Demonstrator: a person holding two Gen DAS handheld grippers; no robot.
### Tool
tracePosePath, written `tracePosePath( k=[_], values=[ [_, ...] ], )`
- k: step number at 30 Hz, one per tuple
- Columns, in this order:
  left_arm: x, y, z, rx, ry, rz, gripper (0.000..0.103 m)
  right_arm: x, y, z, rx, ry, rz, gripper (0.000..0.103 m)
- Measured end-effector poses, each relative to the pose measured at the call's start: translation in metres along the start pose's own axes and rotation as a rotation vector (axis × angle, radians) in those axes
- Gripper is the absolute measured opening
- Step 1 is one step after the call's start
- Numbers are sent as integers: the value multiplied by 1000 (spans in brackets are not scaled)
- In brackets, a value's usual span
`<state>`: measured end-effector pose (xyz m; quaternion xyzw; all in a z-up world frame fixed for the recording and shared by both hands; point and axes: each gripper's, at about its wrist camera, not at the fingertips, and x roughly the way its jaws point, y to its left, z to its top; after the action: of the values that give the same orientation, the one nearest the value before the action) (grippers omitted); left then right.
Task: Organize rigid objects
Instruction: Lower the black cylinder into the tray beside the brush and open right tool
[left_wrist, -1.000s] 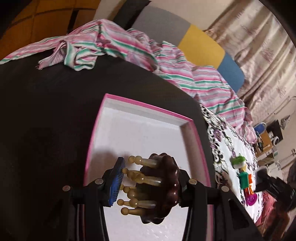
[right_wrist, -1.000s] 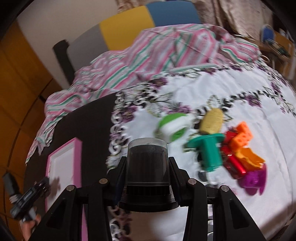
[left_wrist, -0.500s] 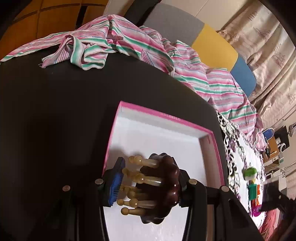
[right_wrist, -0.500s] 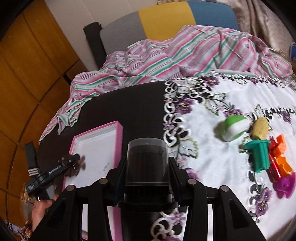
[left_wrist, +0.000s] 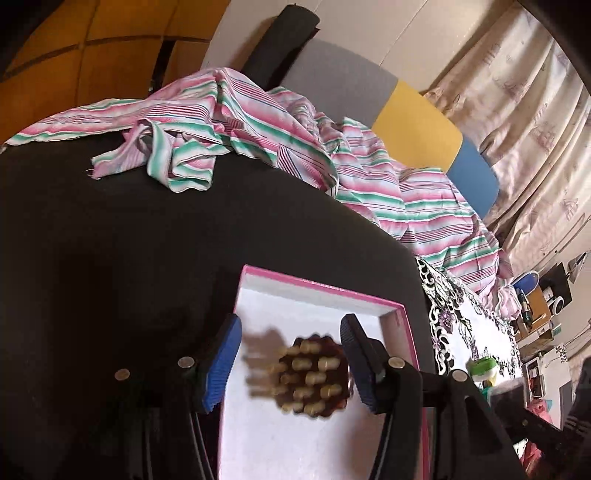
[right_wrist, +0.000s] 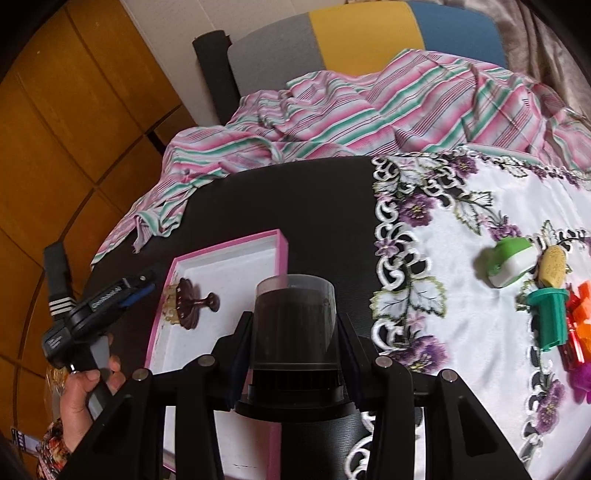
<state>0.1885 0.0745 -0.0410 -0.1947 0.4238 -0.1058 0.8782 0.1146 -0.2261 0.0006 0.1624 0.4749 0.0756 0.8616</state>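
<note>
At lower centre of the left wrist view the left tongs (left_wrist: 290, 363) are opening, pads clear of the brown massage brush (left_wrist: 314, 376), which lies in the pink-rimmed tray (left_wrist: 410, 339) on the dark counter (left_wrist: 110, 240); it looks hard, light and knobbly, best gripped by its handle knob; only the right wrist view shows that knob, and the right tongs (right_wrist: 295, 332) clamped on a smooth, likely slippery dark jar (right_wrist: 295, 321).
</note>
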Motion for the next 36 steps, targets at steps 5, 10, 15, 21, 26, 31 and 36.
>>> tracePosePath(
  k=[5,10,15,21,26,31,36],
  values=[
    [-14,5,-25,-16,25,-20,56,10,15,-3,-25,23,18,43],
    [-19,6,-53,-6,63,-5,56,23,33,-4,-56,55,34,44],
    [-25,6,-75,16,89,-3,56,46,51,-3,-83,108,55,43],
    [-38,7,-88,36,75,-5,56,86,71,2,-124,153,44,44],
    [-50,6,-91,54,51,-10,56,109,77,15,-130,141,13,44],
    [-56,4,-92,64,37,-35,56,122,79,30,-128,132,-19,44],
    [-59,5,-94,61,30,-37,56,129,81,35,-131,133,-36,44]
  ],
)
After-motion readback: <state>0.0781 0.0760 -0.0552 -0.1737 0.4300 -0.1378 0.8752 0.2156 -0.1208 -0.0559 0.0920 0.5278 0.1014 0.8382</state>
